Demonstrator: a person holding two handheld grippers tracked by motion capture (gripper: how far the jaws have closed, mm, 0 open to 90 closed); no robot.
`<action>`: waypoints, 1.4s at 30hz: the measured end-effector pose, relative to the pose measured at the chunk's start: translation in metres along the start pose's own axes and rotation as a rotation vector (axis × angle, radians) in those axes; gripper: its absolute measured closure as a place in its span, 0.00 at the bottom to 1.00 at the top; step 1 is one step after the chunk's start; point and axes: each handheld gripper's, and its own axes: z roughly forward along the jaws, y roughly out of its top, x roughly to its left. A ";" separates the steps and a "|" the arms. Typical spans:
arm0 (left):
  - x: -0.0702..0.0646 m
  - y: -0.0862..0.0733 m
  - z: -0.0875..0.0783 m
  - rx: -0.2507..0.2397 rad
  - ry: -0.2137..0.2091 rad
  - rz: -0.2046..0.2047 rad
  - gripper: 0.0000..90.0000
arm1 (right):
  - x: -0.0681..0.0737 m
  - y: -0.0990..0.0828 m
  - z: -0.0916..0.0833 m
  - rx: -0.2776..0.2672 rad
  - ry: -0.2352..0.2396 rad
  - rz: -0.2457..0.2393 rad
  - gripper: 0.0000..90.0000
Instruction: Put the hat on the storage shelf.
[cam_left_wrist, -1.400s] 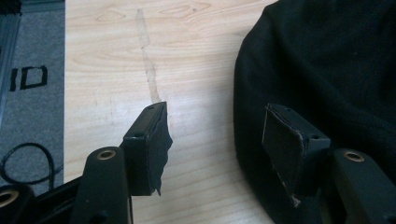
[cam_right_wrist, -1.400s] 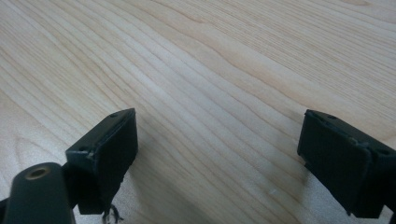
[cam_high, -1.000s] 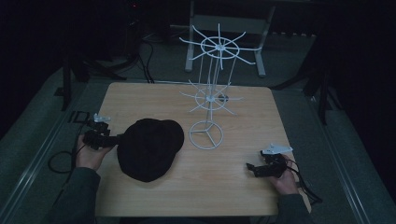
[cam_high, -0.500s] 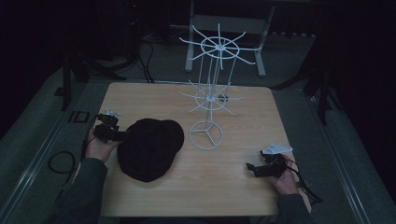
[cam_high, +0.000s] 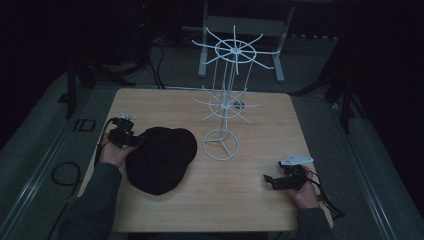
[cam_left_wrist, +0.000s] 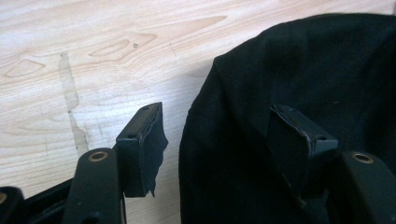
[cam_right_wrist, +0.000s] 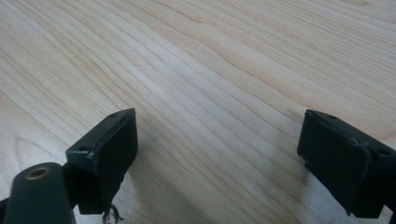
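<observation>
Left gripper (cam_left_wrist: 215, 135) shifted forward, open astride black cap (cam_high: 160, 157) edge (unclamped)

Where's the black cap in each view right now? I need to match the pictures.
High view: black cap lies left of centre on the table, beside the white wire stand, at the left gripper.
Left gripper view: cap at right; one jaw over it, the other over wood.
Right gripper view: not in it.
Shared landmark: the light wood tabletop.

A white wire stand (cam_high: 223, 107) stands upright mid-table (cam_high: 260, 200), just beside a black cap (cam_high: 160, 159).
</observation>
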 end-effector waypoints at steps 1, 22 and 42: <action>0.000 0.001 0.004 0.013 -0.001 -0.001 0.41 | 0.000 0.000 0.000 0.000 0.000 0.000 0.13; -0.006 -0.001 0.039 0.187 -0.030 -0.011 0.50 | 0.000 0.000 0.000 0.000 -0.002 0.001 0.13; 0.007 -0.006 0.023 0.133 -0.135 -0.081 0.86 | 0.000 0.000 0.000 0.001 -0.002 0.001 0.13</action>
